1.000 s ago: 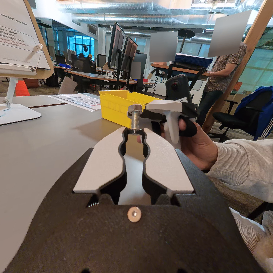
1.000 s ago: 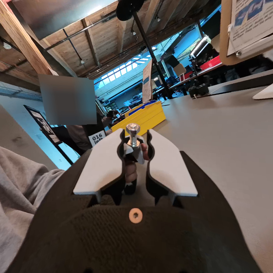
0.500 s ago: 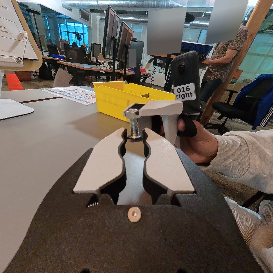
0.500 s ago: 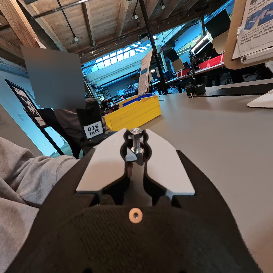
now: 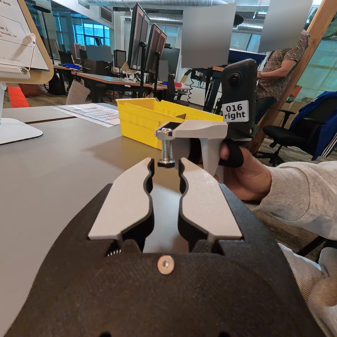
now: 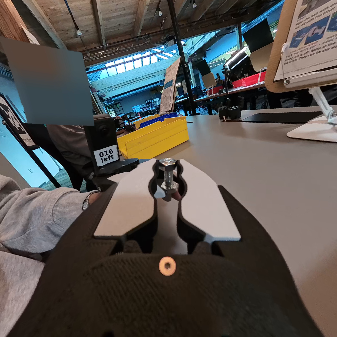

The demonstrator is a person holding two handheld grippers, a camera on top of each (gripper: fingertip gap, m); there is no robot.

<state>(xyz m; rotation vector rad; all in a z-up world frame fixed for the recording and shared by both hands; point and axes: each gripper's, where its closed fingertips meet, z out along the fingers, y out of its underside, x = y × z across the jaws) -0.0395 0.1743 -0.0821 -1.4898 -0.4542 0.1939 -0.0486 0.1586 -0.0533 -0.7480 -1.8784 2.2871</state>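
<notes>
A silver bolt stands upright with a nut threaded on its lower end. My right gripper is shut on the bolt's head and holds it above the grey table; it also shows in the left wrist view, coming in from the right. My left gripper has the nut between its fingertips, with a thin gap on each side. In the right wrist view the nut sits below the bolt head, with a left fingertip beside it.
A yellow bin stands on the table behind the bolt; it shows in the right wrist view too. A white stand with a clipboard is at the far left. Printed sheets lie near the bin. A person stands at back right.
My right gripper has levelled out and lifted the bolt a little. My left gripper's fingers have moved slightly apart around the nut.
</notes>
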